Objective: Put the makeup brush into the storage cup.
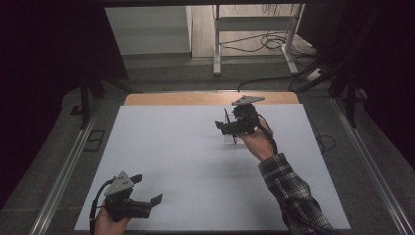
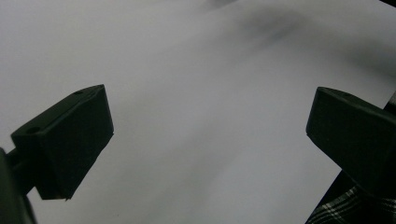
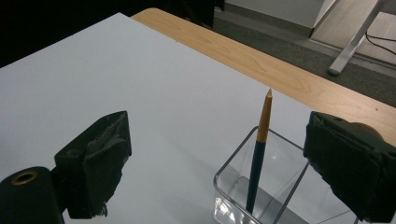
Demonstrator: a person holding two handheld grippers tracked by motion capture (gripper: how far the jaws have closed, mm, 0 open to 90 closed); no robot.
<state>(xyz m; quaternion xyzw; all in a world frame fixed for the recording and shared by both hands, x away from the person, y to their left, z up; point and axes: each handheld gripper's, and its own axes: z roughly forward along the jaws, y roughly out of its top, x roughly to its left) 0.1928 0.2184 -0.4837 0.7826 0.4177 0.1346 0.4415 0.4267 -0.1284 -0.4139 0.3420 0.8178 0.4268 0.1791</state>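
- The right gripper (image 1: 226, 128), a black two-jaw tool held in the person's hand with a plaid sleeve behind it, sits right of centre in the high view, over the far part of the white sheet-covered table (image 1: 186, 161). Its jaws are spread wide and pinch nothing.
- In the right gripper view the slim pen with a dark blue barrel and a tan tapered upper end (image 3: 258, 158) stands between those jaws' lines of sight, at lower right of the frame. The open stance reads as fitting a pen that has been let go or is about to be gripped; which one cannot be told.
- The pen stands nearly upright, leaning slightly, its lower end inside the clear square plastic holder (image 3: 233, 186), tan tip pointing up. The holder's walls keep it from falling, which looks to be the reason it is placed there.
- The holder rests on the white surface near the strip of bare wooden table edge (image 3: 261, 70), seen at upper right of that view.
- The left gripper (image 1: 147, 188) waits at lower left of the high view, well apart from the pen, jaws spread and empty over bare white surface, apparently idle.
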